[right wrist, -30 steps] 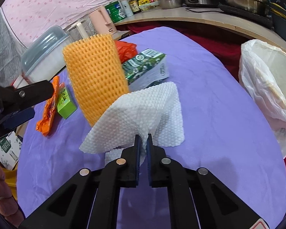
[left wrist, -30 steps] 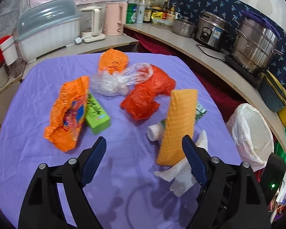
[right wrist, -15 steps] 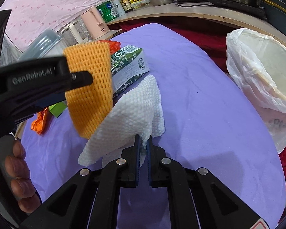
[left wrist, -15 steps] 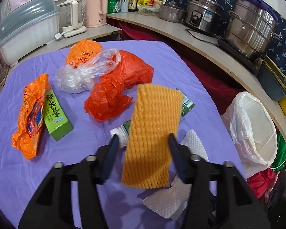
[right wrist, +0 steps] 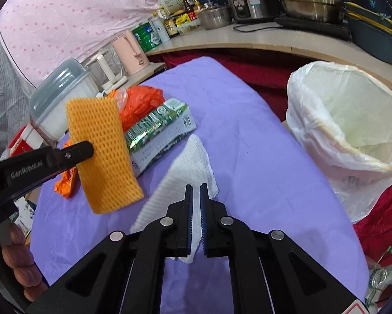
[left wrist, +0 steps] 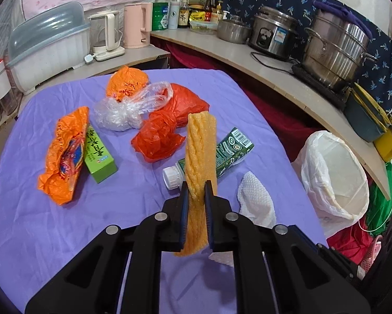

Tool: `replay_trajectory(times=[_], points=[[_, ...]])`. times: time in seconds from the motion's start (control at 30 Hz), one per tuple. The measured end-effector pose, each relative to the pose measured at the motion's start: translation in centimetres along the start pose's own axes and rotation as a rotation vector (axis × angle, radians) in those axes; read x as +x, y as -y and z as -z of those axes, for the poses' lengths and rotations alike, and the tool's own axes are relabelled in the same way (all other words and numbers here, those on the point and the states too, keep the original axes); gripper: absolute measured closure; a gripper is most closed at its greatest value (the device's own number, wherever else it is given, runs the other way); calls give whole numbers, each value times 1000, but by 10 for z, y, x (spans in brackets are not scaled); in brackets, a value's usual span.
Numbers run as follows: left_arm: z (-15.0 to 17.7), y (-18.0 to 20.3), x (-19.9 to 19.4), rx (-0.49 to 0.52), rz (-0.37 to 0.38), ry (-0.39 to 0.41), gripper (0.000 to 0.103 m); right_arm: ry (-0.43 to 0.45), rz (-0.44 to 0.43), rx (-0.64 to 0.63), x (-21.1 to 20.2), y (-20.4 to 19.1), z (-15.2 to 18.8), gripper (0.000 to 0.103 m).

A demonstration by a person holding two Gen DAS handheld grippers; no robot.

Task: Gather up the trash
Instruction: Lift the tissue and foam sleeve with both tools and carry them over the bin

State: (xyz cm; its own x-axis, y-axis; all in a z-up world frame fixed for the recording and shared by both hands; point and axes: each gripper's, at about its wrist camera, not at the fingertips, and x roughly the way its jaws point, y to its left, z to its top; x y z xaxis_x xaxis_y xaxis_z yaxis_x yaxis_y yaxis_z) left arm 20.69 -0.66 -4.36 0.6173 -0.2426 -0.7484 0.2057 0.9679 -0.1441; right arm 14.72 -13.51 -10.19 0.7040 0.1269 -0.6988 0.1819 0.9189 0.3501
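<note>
Two pieces gripped, none binned yet

The left gripper point(left wrist: 196, 191), jaws just closing, is pinching the orange foam net sleeve point(left wrist: 199, 154); the right gripper point(right wrist: 195, 193) is clamping the white paper towel point(right wrist: 193, 162); the white-lined bin point(right wrist: 347, 120) is looking empty, with wrappers waiting.

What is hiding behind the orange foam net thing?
Behind the orange foam net, which the left gripper has just closed on, lies a green carton with a white cap. The net covers the carton's middle.

The left gripper point(left wrist: 196, 191) has just been closing — its jaws now pinch the orange foam net point(left wrist: 199, 157), angled downward. The right gripper point(right wrist: 196, 193) sits nearly shut on a white paper towel point(right wrist: 193, 167) — also tilted down. Fingers point(right wrist: 20, 274) wrap the left handle.
</note>
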Motion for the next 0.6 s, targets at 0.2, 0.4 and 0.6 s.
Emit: replay_trajectory(times=[0.2,0.4,0.6], points=[[7,-4,-19,-8,-15,17,92,27,-4,12,-5,-6,-10,37],[15,-8,-22,-6,-29,11,92,-26,-2,-6,17,-10,-6,37],[21,-12,-18,-1,-47,-1,92,-71,15,-17,41,-14,-2,41]])
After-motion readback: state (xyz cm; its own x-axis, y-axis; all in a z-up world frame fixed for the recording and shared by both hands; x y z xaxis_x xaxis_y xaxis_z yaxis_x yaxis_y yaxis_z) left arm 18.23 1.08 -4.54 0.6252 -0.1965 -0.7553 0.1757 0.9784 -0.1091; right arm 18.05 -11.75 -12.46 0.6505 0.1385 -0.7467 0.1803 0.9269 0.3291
